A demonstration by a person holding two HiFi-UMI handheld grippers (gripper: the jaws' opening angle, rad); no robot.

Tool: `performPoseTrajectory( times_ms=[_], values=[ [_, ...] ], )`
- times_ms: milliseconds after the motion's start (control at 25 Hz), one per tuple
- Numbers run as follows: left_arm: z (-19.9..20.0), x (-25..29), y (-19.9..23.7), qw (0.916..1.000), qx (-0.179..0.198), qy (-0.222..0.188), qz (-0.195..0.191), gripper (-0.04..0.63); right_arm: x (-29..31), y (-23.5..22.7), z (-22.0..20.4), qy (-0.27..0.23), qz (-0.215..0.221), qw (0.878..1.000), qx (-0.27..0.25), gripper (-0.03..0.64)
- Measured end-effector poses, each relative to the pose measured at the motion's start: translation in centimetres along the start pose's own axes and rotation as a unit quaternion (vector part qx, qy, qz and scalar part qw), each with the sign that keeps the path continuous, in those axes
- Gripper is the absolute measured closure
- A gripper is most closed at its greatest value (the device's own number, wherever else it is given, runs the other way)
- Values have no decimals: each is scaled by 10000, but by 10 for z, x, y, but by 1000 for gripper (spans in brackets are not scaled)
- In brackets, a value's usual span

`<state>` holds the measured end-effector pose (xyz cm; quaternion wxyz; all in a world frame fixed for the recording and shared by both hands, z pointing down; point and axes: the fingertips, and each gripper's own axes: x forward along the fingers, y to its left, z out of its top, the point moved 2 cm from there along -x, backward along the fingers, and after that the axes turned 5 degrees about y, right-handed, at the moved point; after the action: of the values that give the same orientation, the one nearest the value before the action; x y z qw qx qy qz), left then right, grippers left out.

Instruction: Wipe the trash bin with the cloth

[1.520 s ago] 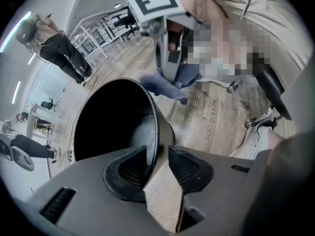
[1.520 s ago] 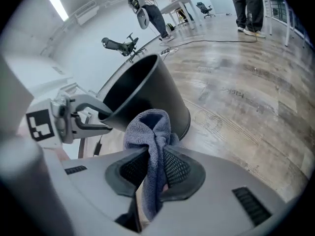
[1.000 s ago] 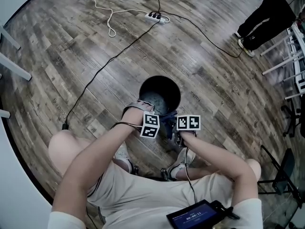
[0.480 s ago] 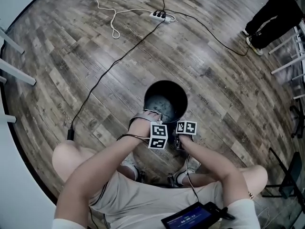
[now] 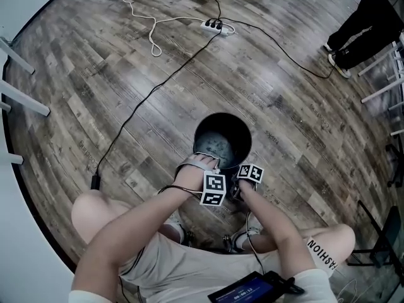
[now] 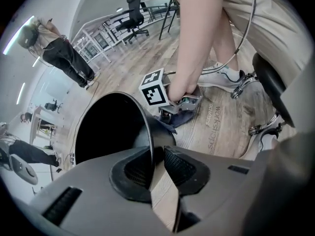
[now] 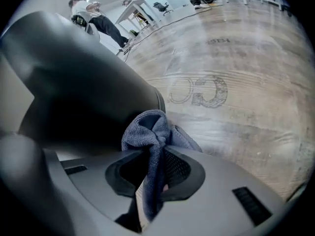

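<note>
The black round trash bin (image 5: 222, 139) stands on the wood floor just ahead of my knees. My left gripper (image 6: 155, 156) grips the bin's near rim (image 6: 147, 132); its jaws have just been closing, and the thin wall sits between the pads. My right gripper (image 7: 152, 173) is shut on a blue-grey cloth (image 7: 150, 129), which bunches out of the jaws against the bin's dark outer wall (image 7: 83, 97), low near the floor. In the left gripper view, the right gripper and cloth (image 6: 183, 118) are beside the bin. Both marker cubes (image 5: 214, 189) show in the head view.
A power strip (image 5: 213, 24) with a white cable (image 5: 151, 35) and a black cable (image 5: 145, 103) lies on the floor beyond the bin. A person's dark legs (image 5: 366, 17) and white rack legs (image 5: 385, 62) are at the far right. My shoes (image 5: 237, 235) are just behind the bin.
The right gripper has sunk down along the bin's near side with the cloth and rolled; its cube looks smaller and tilted. The left hand stayed on the rim.
</note>
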<state>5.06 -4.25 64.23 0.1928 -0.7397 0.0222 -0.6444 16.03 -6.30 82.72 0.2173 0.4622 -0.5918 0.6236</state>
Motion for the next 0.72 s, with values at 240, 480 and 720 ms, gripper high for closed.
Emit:
performPoseTrajectory(
  times_ms=[240, 480, 720],
  values=[
    [-5, -4, -5, 9996, 156, -15, -240, 467, -56, 30, 4, 204, -171, 9940, -1063, 552],
    [-30, 2, 2, 9987, 312, 413, 6, 456, -129, 78, -14, 186, 203, 9899, -1393, 552],
    [-33, 4, 1, 9988, 157, 470, -9, 482, -167, 118, -25, -19, 596, 9881, -1416, 552]
  ],
)
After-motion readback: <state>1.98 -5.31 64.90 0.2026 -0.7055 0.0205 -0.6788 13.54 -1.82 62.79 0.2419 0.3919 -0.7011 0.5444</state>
